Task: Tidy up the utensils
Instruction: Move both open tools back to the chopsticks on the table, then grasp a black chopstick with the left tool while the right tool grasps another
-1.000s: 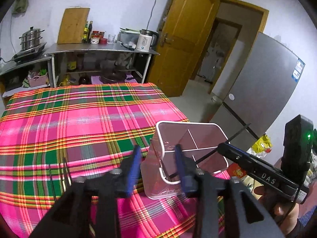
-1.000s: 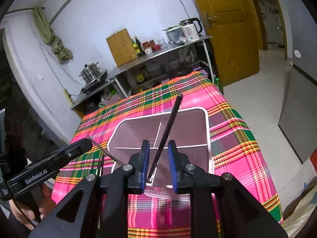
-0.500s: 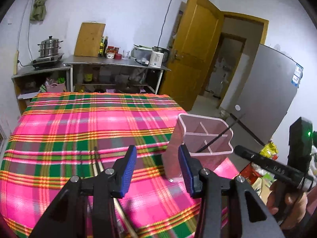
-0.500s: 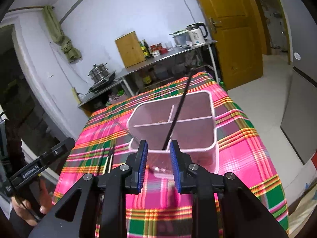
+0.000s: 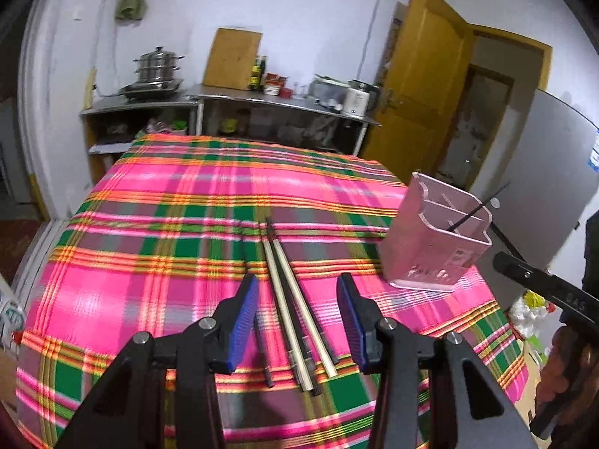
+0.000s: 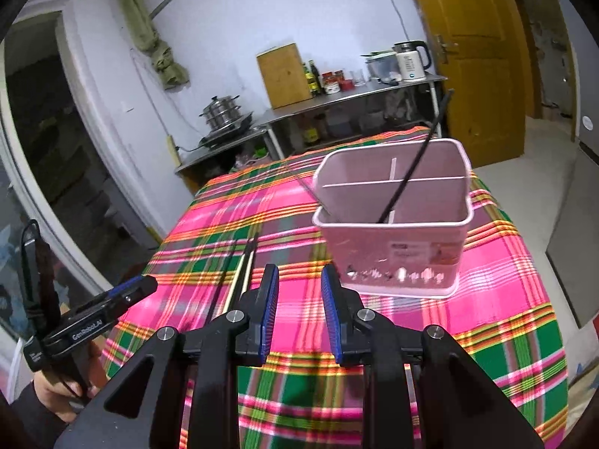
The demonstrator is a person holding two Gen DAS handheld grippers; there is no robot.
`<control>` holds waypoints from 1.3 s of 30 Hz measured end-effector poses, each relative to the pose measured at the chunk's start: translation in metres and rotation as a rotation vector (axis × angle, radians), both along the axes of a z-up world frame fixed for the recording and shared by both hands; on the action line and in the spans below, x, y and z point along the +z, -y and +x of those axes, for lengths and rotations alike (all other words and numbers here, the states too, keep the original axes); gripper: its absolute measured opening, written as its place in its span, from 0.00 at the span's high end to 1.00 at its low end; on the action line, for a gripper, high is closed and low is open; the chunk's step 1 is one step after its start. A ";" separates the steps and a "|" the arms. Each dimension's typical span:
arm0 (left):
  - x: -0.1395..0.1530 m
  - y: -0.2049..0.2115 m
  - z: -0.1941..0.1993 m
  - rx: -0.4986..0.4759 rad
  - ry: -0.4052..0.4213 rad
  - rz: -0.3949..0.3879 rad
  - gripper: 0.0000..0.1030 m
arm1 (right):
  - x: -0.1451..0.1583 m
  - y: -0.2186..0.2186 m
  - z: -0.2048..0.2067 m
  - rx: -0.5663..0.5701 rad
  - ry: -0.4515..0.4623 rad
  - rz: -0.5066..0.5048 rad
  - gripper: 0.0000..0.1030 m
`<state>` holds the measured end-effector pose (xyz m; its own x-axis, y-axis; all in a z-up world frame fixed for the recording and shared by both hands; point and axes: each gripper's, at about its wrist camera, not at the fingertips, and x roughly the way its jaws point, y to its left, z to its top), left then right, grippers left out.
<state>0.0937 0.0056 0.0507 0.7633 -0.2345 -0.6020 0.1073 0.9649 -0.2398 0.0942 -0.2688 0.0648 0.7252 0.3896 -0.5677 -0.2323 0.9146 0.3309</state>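
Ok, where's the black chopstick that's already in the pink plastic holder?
The black chopstick leans in the pink plastic holder, tip up toward the door; in the right wrist view, right of the loose chopsticks.

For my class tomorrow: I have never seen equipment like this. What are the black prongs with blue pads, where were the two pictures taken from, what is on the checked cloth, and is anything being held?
The prongs are hand-held grippers, one in each of a person's hands, with a camera on each looking along its fingers. One picture is from the left gripper, the other from the right gripper. Both are open and hold nothing. On the tablecloth lie loose chopsticks, pale and dark, just ahead of the left gripper. To their right stands a pink holder with dividers; one black chopstick leans inside it.
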 end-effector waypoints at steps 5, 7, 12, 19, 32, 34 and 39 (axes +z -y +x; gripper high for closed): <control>-0.017 -0.013 0.000 0.028 -0.061 -0.001 0.56 | -0.007 -0.019 0.001 0.042 -0.021 -0.024 0.77; -0.023 -0.013 0.004 0.030 -0.077 0.005 0.56 | -0.013 -0.025 0.004 0.060 -0.038 -0.026 0.77; -0.044 -0.015 0.018 0.016 -0.138 0.005 0.57 | -0.026 -0.040 0.011 0.092 -0.072 -0.048 0.77; -0.068 -0.016 0.047 0.009 -0.190 0.016 0.61 | -0.049 -0.062 0.030 0.130 -0.127 -0.072 0.77; -0.097 -0.016 0.096 0.000 -0.230 0.055 0.67 | -0.094 -0.116 0.091 0.199 -0.216 -0.117 0.85; -0.098 -0.013 0.099 -0.006 -0.220 0.080 0.69 | -0.099 -0.122 0.102 0.205 -0.225 -0.124 0.85; -0.099 -0.013 0.097 0.000 -0.205 0.126 0.82 | -0.111 -0.135 0.122 0.217 -0.247 -0.137 0.86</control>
<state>0.1911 0.0185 -0.0482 0.6225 -0.1476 -0.7686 0.0686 0.9886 -0.1343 0.2165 -0.1337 -0.0462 0.4682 0.4281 -0.7729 -0.3545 0.8923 0.2795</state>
